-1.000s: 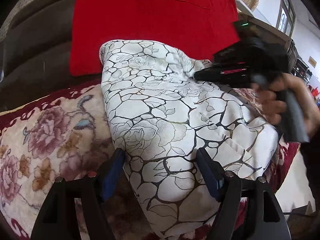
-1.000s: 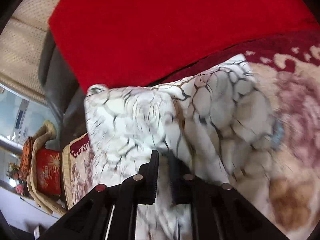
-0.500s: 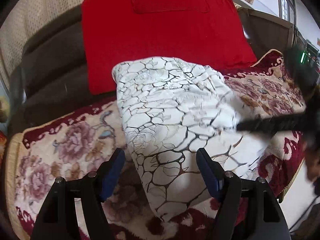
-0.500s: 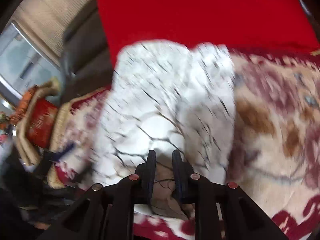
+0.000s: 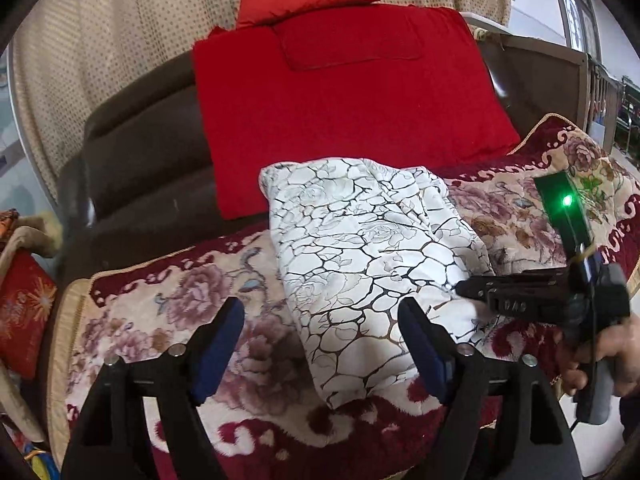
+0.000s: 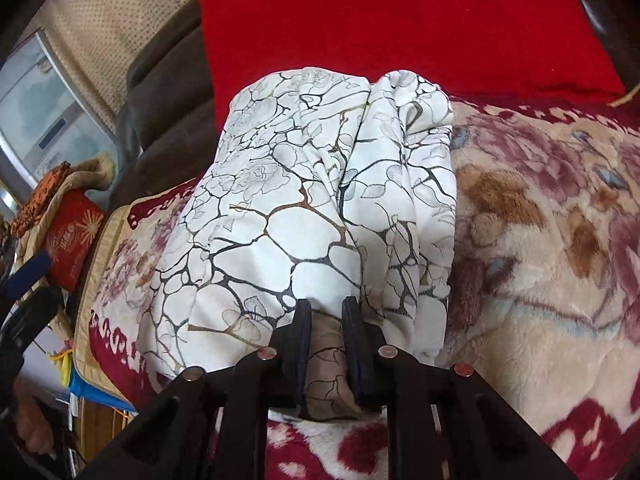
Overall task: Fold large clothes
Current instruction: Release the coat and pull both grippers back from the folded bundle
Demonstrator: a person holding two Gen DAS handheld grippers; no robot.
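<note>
- Garment (image 5: 372, 256): folded into a narrow bundle on the floral blanket (image 5: 160, 312), running from 6 to 12 o'clock; final tidying seemingly remains
- Left gripper (image 5: 320, 344): jaws opening, wide, empty
- Right gripper (image 6: 326, 336): narrow, pinching the garment's near edge at 6 o'clock

Garment's (image 6: 304, 208) near edge — behind right hand-held gripper (image 6: 327, 312)

A: Which surfaces are cloth?
B: The white garment (image 5: 360, 248), smooth and matt; the floral blanket (image 6: 540, 240), plush and fuzzy; the red cushion (image 5: 344, 100), matt woven.
A: And the left hand-held gripper (image 5: 320, 344)?
B: Matt black plastic, blue pads, shiny metal pins.
</note>
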